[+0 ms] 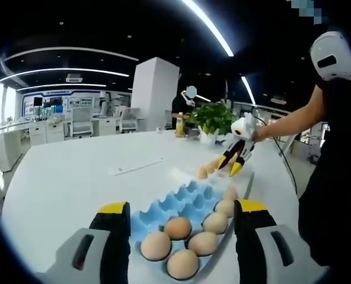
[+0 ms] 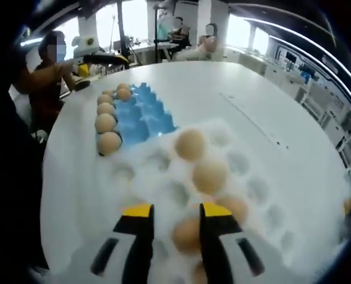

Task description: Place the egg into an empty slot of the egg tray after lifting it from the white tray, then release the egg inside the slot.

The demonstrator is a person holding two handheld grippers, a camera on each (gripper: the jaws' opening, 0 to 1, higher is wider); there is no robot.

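The blue egg tray [image 1: 184, 198] lies right in front of my left gripper [image 1: 182, 207], whose jaws stand wide open on either side of its near end. Several brown eggs [image 1: 178, 227] fill its near slots. Beyond it lies the white tray [image 1: 214, 168], and my right gripper [image 1: 230, 167] points down over the eggs there. In the right gripper view, the right gripper [image 2: 176, 210] is open low over the white tray [image 2: 246, 160]. One egg [image 2: 187, 234] sits between its jaws, close to the right finger, and more eggs [image 2: 190, 144] lie ahead. The blue tray [image 2: 143, 115] is farther off.
Both trays sit on a large white table [image 1: 75, 177] with a thin flat strip [image 1: 137, 167] on it. A potted plant [image 1: 214, 118] stands at the far edge. A person's arm [image 1: 293, 121] reaches in from the right. Other people sit beyond the table [image 2: 51, 77].
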